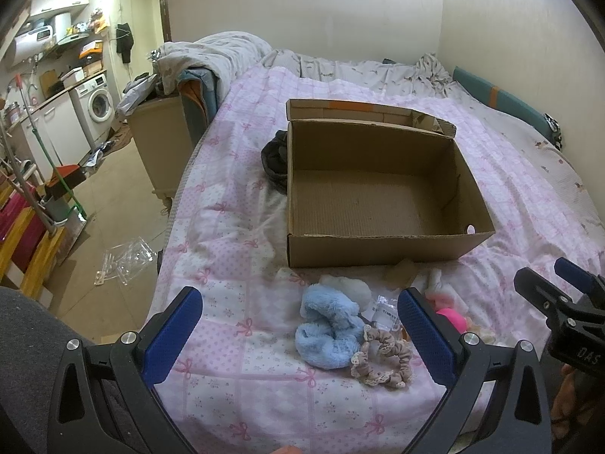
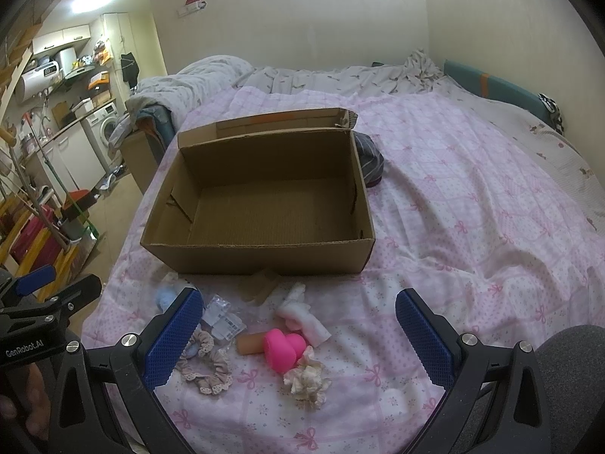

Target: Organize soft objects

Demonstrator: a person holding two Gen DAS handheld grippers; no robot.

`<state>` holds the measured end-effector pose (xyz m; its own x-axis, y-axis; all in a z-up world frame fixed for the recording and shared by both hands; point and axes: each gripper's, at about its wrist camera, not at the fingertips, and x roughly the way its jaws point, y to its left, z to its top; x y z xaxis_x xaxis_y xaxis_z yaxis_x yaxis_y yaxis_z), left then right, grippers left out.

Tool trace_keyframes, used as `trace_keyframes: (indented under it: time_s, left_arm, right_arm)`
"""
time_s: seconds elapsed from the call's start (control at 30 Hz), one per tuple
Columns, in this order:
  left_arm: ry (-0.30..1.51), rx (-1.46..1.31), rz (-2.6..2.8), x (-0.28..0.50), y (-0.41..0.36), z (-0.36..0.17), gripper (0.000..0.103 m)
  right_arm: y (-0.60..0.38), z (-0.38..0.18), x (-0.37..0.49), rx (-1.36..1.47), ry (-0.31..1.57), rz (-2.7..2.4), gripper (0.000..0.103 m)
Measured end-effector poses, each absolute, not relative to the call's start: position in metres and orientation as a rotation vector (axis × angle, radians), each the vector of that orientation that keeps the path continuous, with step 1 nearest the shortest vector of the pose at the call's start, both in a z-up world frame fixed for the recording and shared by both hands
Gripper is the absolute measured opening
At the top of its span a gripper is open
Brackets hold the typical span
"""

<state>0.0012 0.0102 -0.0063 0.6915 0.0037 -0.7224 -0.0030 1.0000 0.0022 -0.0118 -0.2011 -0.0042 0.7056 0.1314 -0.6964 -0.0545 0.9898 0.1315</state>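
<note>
An empty open cardboard box (image 1: 382, 253) (image 2: 261, 257) sits on the pink bed quilt. In front of it lie soft items: a blue fluffy piece (image 1: 327, 331), a beige lace scrunchie (image 1: 382, 359) (image 2: 206, 369), a white fluffy piece (image 1: 349, 287), a pink heart-shaped object (image 2: 283, 348), a cream scrunchie (image 2: 306, 380), a white soft piece (image 2: 302, 316) and a small plastic packet (image 2: 221, 316). My left gripper (image 1: 298, 335) is open and empty, just before the blue piece. My right gripper (image 2: 297, 340) is open and empty, around the pink heart's area.
A dark garment (image 1: 274, 160) (image 2: 368, 162) lies against the box's far side. The bed's left edge drops to a floor with clear plastic pieces (image 1: 126, 261). Crumpled bedding (image 1: 227, 53) is piled at the bed's far end. A wall runs along the right.
</note>
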Motion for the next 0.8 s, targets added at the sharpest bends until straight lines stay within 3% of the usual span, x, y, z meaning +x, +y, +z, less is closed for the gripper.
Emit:
trace_keyframes:
  time_s: [0.8]
  left_arm:
    - [0.807,0.003,0.006,0.0015,0.0105,-0.0070,0.103]
  right_arm:
    - [-0.1984,-0.0034,-0.0120,0.096,0.781,0.107,0.103]
